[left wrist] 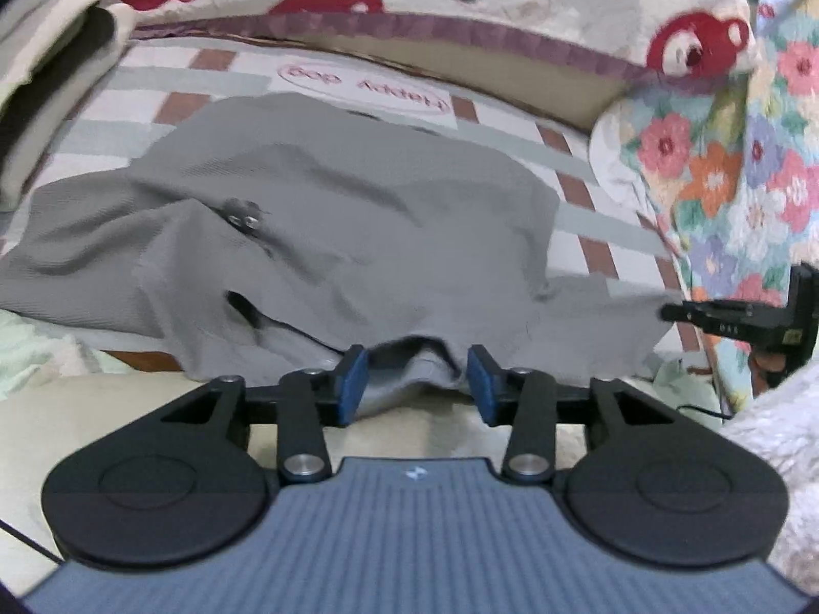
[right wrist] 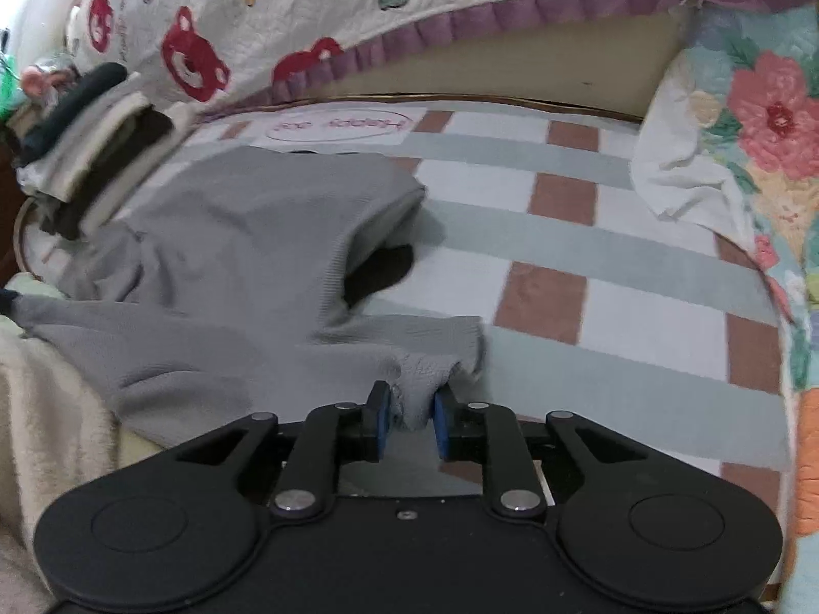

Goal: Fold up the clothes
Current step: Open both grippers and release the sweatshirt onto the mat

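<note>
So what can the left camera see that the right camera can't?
Only the left wrist view shows the right gripper from the side, at the grey garment's edge, and the left gripper open around a fold of cloth. It also shows small metal snaps on the garment.

Only the right wrist view shows a pile of folded clothes at the far left, and the right gripper's pads pinching bunched grey cloth.

Both show the grey garment, the checked sheet, the bear quilt and the flowered quilt.
</note>
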